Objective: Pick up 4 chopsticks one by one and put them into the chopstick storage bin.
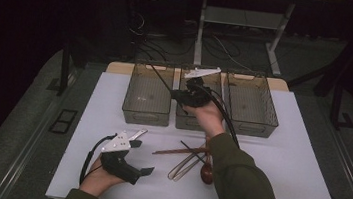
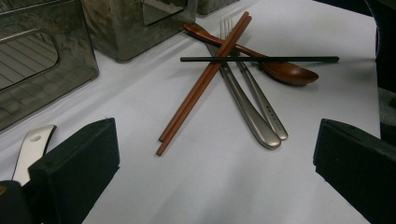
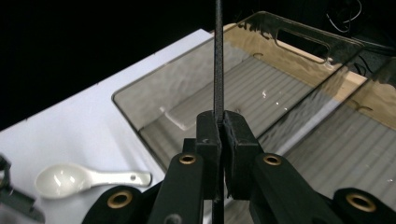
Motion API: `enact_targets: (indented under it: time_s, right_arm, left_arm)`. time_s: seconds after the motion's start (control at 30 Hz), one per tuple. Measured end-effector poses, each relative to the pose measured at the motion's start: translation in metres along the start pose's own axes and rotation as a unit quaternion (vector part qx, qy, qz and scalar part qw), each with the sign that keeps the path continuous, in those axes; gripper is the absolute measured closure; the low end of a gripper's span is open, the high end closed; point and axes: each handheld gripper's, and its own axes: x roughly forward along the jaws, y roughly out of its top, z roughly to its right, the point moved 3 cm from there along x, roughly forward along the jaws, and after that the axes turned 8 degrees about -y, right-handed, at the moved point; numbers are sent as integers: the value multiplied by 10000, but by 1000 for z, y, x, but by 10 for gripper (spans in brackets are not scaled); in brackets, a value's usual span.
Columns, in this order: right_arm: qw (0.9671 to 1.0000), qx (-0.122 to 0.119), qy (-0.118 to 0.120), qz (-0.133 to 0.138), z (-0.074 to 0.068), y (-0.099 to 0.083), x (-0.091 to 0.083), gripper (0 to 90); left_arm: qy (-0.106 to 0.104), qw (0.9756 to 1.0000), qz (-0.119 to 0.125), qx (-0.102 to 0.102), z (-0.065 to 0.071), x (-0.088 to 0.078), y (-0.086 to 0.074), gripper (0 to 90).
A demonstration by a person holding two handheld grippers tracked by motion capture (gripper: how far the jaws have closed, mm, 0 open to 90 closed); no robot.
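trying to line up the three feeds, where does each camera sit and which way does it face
High view: above the person's side, looking forward and down on the white table and three clear bins; forearms and both grippers show.
Left gripper view: low over the table, facing the cutlery pile; its open jaws frame it.
Right gripper view: above the left bin, along the right gripper, shut on a black chopstick.
Shared: the high and left gripper views both show the wooden spoon.

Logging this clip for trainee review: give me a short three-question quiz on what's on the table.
1. True or false: the right gripper is shut on a black chopstick.
2. How many clear bins stand in the row?
3. The left gripper is: A open, B shut on the wooden spoon.
Key: 1 true; 2 three; 3 A.
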Motion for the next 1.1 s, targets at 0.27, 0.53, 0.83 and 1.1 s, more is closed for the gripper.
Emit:
enact_targets:
  time_s: [0.27,0.53,0.83,1.1]
  right_arm:
    - [10000,-2,-36,-65,-5,8,28,849]
    - [9999,-9,-7,-139,-14,12,54,849]
    - [9997,-12,5,-231,-20,11,71,849]
    - [9990,-49,-56,-449,-24,7,81,840]
  left_arm:
    - [-14,10000,39,-36,0,-1,0,0]
    - [-24,10000,37,-43,1,-1,0,0]
    - [-37,10000,18,-4,1,-1,0,0]
    - [-55,10000,28,-19,1,-1,0,0]
